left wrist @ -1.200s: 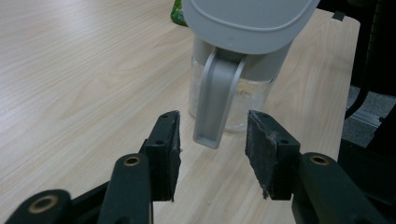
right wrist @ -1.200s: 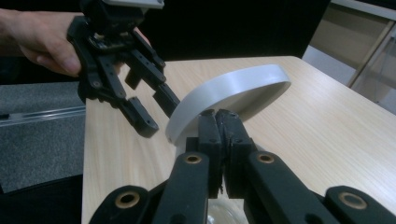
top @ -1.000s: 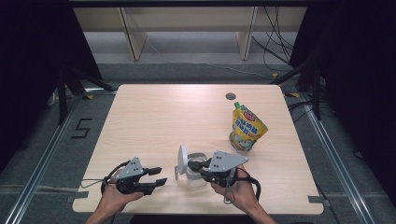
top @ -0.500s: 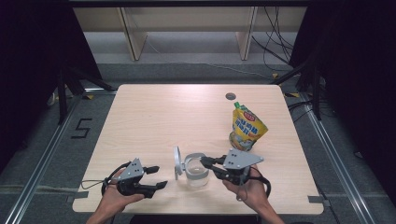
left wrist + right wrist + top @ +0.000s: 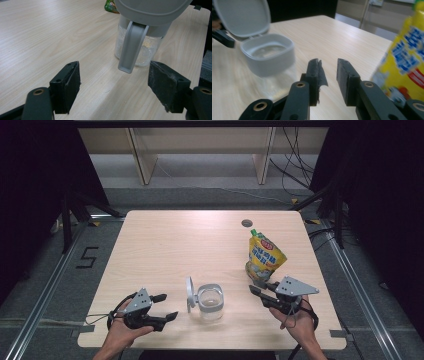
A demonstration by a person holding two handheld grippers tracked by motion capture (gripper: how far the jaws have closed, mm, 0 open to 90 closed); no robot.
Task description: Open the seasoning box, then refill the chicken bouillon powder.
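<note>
A clear jar point(image 5: 210, 301) with a grey rim stands near the table's front edge, its hinged grey lid point(image 5: 190, 294) raised upright on the left side. My left gripper point(image 5: 167, 306) lies just left of the lid. Its jaws have just been opening and stand wide with nothing between them. In the left gripper view the lid's latch point(image 5: 131, 45) hangs in front of the jar point(image 5: 140, 50), beyond the left gripper point(image 5: 115, 75). My right gripper point(image 5: 260, 287) is right of the jar, below the yellow pouch point(image 5: 264, 256). Its jaws have just been opening to a narrow empty gap, seen on the right gripper point(image 5: 329, 67).
A small round hole point(image 5: 247, 223) sits in the wooden table point(image 5: 165, 245) behind the pouch. The right gripper view has the pouch point(image 5: 404, 62) close on its right and the open jar point(image 5: 269, 57) on its left. Wooden shelving stands beyond the table's far edge.
My right gripper has left the jar and moved right, toward the pouch. The lid now stands open and the jar upright. My left gripper stayed put while its jaws widened.
</note>
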